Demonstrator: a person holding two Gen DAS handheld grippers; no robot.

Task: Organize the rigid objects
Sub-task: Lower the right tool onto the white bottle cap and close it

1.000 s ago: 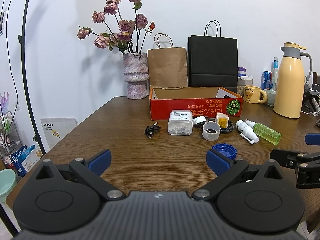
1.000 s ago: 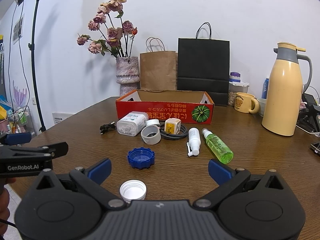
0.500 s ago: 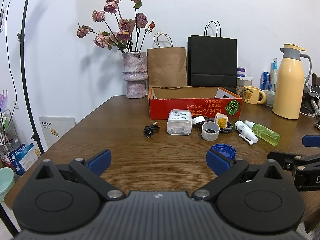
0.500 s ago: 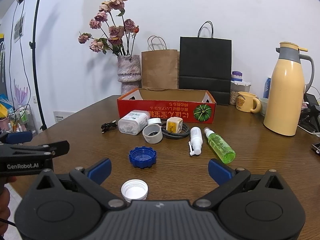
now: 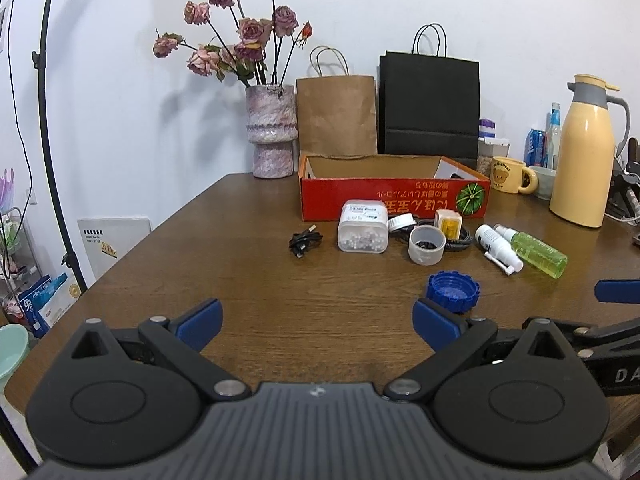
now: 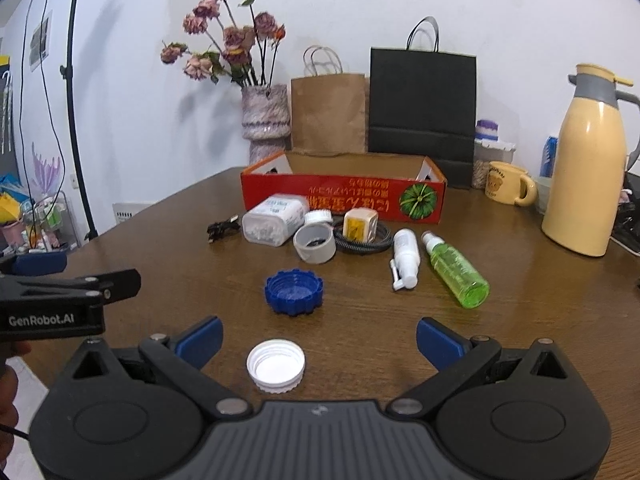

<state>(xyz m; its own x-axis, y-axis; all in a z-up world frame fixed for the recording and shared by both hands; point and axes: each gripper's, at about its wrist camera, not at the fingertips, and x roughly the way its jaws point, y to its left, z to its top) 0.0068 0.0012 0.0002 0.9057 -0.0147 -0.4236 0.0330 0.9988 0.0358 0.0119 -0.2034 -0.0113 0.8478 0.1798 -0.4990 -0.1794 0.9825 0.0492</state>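
A red cardboard box [image 5: 394, 199] [image 6: 344, 196] stands open at mid-table. In front of it lie a clear tub of white beads [image 5: 363, 227] [image 6: 274, 220], a grey tape roll [image 5: 426, 245] [image 6: 315, 243], a yellow-white plug on a black cable [image 6: 360, 224], a white spray bottle [image 6: 405, 258], a green bottle [image 6: 456, 270], a black cord [image 5: 305, 240], a blue cap [image 5: 453, 290] [image 6: 294, 291] and a white cap [image 6: 276, 366]. My left gripper [image 5: 316, 322] is open and empty above bare table. My right gripper [image 6: 318, 340] is open, with the white cap between its fingers on the table.
A vase of dried roses [image 5: 272, 132], a brown bag [image 5: 336, 114] and a black bag [image 5: 429, 106] stand behind the box. A yellow thermos [image 6: 588, 168] and a mug [image 6: 506, 188] stand at the right. A lamp stand [image 5: 52, 120] rises left of the table.
Both grippers have drifted slightly forward toward the objects. Both jaws stay open and nothing on the table has moved.
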